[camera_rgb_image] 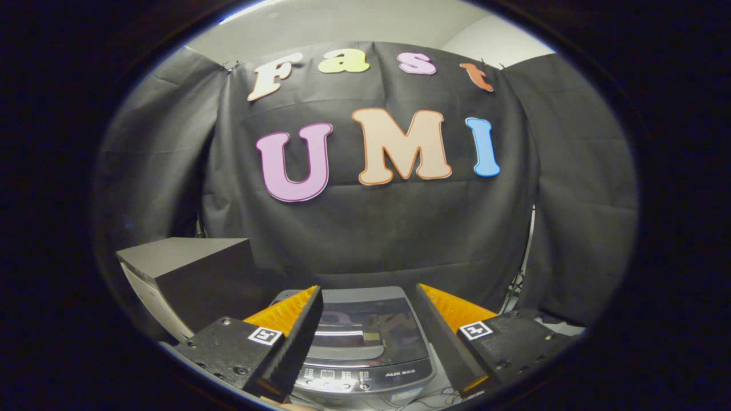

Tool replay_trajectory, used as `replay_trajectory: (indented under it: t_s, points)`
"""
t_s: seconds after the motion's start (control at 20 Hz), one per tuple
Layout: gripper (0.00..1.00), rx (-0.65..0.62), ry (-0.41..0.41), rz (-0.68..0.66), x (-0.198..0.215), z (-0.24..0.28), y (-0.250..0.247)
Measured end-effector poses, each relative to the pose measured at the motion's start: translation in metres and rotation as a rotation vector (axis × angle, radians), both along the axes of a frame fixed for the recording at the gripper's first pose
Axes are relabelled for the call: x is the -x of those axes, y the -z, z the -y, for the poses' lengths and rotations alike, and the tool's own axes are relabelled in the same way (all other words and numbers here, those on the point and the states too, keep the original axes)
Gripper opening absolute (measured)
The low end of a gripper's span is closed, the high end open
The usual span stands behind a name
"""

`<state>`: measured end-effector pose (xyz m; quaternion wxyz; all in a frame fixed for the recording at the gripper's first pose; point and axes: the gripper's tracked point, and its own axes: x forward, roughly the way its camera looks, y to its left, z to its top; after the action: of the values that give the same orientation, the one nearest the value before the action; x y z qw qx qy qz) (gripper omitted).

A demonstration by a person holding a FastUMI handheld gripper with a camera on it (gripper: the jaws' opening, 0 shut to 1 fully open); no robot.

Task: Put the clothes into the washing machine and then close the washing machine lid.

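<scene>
Fingers of the gripper point(365, 319) stand spread apart, holding nothing, with the washing machine point(365, 348) between and below them, lid point(357, 328) down. I'd find the clothes first.

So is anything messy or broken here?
Nothing stands out. The washing machine sits straight with its dark lid shut flat, just ahead of the open, empty claw. A dark box stands beside it, square and tidy.
</scene>
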<state>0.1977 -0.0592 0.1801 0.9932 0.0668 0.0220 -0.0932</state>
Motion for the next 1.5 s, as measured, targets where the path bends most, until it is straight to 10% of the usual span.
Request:
replay_trajectory:
  t_s: [1.5]
  points:
    - [0.97, 0.087, -0.066, 0.177, 0.154, 0.013, 0.092]
